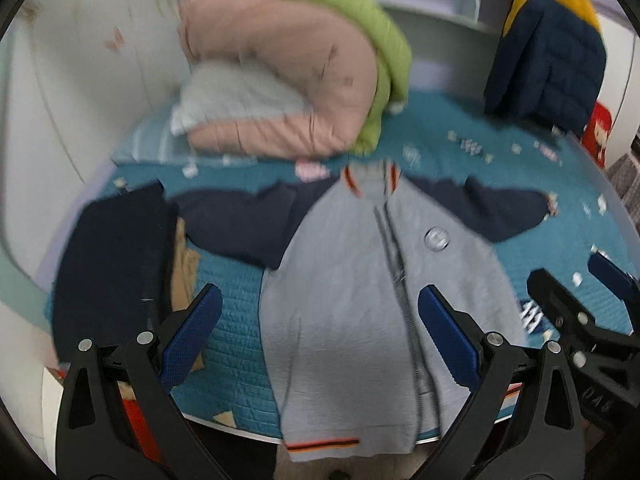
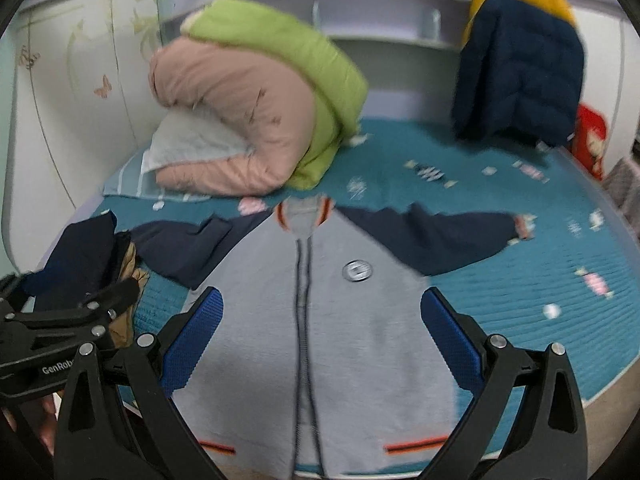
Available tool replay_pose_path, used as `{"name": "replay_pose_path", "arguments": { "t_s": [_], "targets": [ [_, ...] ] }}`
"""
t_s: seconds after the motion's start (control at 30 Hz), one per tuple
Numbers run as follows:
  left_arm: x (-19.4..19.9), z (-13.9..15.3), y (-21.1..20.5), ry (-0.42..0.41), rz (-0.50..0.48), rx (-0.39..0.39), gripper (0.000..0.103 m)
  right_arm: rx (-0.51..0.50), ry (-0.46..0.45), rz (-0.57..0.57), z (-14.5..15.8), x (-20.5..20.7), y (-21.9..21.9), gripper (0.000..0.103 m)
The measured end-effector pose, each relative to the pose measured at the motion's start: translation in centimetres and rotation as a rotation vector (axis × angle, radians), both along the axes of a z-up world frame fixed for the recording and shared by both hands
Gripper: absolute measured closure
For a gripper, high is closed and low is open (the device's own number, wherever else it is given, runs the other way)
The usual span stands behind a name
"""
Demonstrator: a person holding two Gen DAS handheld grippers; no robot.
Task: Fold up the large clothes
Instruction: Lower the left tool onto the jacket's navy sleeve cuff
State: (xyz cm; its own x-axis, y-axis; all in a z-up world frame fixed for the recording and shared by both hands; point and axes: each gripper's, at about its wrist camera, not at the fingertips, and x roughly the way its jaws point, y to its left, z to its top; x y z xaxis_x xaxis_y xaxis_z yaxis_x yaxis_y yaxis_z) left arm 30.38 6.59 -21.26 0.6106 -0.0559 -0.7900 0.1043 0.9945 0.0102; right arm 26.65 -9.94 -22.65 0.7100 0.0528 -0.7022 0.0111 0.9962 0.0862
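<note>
Both claws gaping, empty: left claw [image 1: 320,332], right claw [image 2: 322,332] over grey jacket [image 2: 320,320]; hem's orange stripe [image 1: 324,445] unbroken only left view.

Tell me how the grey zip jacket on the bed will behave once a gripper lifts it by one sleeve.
The grey zip jacket looks like soft knit lying flat, so it will probably droop and drag. Its navy sleeve may stretch first. The hem overhangs the bed edge, so it could slide off.
</note>
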Motion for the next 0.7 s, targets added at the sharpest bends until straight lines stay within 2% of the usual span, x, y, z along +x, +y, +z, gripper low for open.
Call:
{"name": "replay_pose_path", "arguments": {
  "t_s": [0.13,0.2,0.3,0.4,0.47,0.53,0.57,0.63,0.7],
  "targets": [
    [5.7,-3.2,3.6,0.103,-0.039,0.001,0.005,0.025,0.079,0.052,-4.1,5.8,2.4,0.007],
    [8.4,-3.5,6.4,0.136,-0.009,-0.012,0.005,0.027,0.109,0.073,-5.8,8.4,3.7,0.007],
    [13.4,-3.0,12.2,0.141,0.047,-0.059,0.005,0.021,0.127,0.092,-8.0,12.3,5.5,0.007],
    [18.8,-2.8,19.1,0.136,0.188,-0.068,0.005,0.02,0.153,0.1,-10.2,16.2,7.0,0.007],
    [22.1,-3.4,23.6,0.163,0.293,-0.084,0.005,0.019,0.17,0.102,-11.6,18.0,7.6,0.007],
    [25.4,-5.0,28.6,0.218,0.408,-0.103,0.005,0.022,0.182,0.111,-12.7,19.2,8.2,0.007],
    [26.6,-5.7,30.2,0.243,0.433,-0.125,0.005,0.024,0.19,0.115,-13.4,19.7,8.5,0.007],
    [29.0,-8.2,34.0,0.343,0.489,-0.213,0.005,0.026,0.205,0.123,-14.7,20.5,8.9,0.007],
    [30.5,-10.5,36.1,0.427,0.529,-0.251,0.005,0.024,0.218,0.132,-15.8,21.0,9.2,0.007]
  ]
}}
